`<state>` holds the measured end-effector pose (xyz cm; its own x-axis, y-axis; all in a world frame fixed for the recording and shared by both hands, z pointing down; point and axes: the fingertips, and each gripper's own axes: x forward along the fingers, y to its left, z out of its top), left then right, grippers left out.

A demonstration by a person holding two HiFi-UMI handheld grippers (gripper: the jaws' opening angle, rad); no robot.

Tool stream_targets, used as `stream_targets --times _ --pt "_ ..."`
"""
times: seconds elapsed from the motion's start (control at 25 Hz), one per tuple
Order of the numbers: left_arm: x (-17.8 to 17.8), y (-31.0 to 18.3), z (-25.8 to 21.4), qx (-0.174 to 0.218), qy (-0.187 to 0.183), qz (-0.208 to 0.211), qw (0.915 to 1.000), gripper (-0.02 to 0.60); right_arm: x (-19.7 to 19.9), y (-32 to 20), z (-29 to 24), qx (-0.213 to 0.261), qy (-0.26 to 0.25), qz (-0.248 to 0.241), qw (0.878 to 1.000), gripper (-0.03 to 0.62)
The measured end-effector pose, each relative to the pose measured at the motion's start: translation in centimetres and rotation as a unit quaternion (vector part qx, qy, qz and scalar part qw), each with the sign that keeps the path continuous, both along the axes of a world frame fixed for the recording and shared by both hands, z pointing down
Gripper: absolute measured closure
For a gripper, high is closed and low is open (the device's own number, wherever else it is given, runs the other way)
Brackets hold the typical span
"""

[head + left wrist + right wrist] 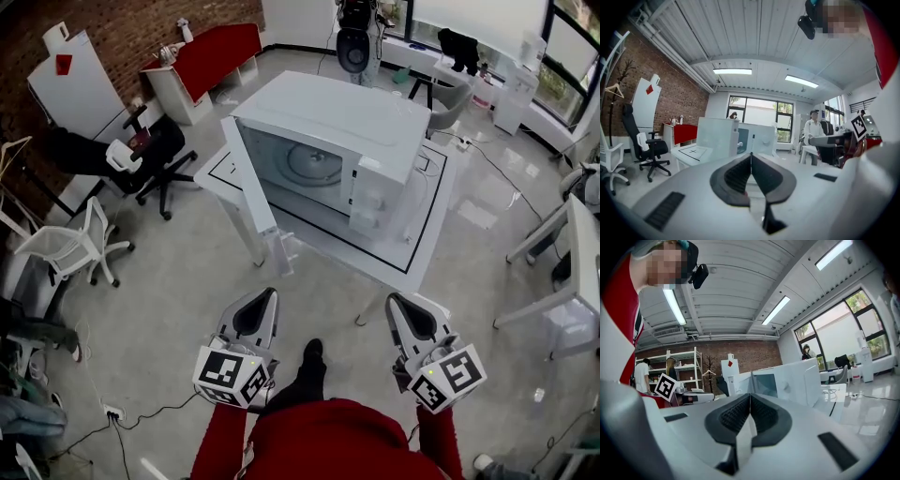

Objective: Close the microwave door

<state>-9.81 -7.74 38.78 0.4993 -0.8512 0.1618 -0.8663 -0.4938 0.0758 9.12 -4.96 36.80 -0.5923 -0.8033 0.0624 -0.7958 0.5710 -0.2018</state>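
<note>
A white microwave (328, 141) stands on a white table (417, 258) ahead of me. Its door (251, 192) hangs wide open, swung out to the left past the table's edge. Both grippers are held low, short of the table and apart from the microwave. My left gripper (270, 294) is shut with nothing in it and points toward the open door. My right gripper (394, 299) is also shut and empty, pointing toward the table's front edge. The left gripper view has the shut jaw tips (751, 154) below the door (715, 136). In the right gripper view the shut tips (750, 395) sit under the microwave (797, 380).
A black office chair (159, 159) and a white chair (75, 239) stand at the left. A red-topped cabinet (211, 56) is at the back left. More white tables (572, 253) line the right. A cable (141, 412) runs over the floor by my left side.
</note>
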Motion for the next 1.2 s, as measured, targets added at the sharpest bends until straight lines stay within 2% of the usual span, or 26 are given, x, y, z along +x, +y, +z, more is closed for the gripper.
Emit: stream_targets --times 0.24,0.48,0.72,0.96,1.2 --pt "-1.5 -3.7 0.0 -0.003 -0.011 -0.011 0.9999 0.532 -0.6 -3.0 -0.1 -0.007 0.002 0.007 1.000 0.579" --pt "-2.7 -6.0 0.3 -0.018 -0.022 0.005 0.9996 0.394 -1.4 -5.1 -0.1 -0.019 0.001 0.010 1.000 0.579" --pt "-2.1 -6.7 1.9 -0.063 -0.040 0.096 0.9926 0.393 -1.3 -6.6 0.0 -0.025 0.006 0.021 0.999 0.579" --pt "-0.8 -7.4 1.6 -0.062 -0.026 0.132 0.9889 0.393 -1.5 -7.6 0.2 -0.032 0.007 0.030 0.999 0.579" --pt "0.4 -8.1 1.5 -0.066 0.003 0.148 0.9868 0.394 -1.5 -8.3 0.4 -0.037 0.008 0.036 0.999 0.579"
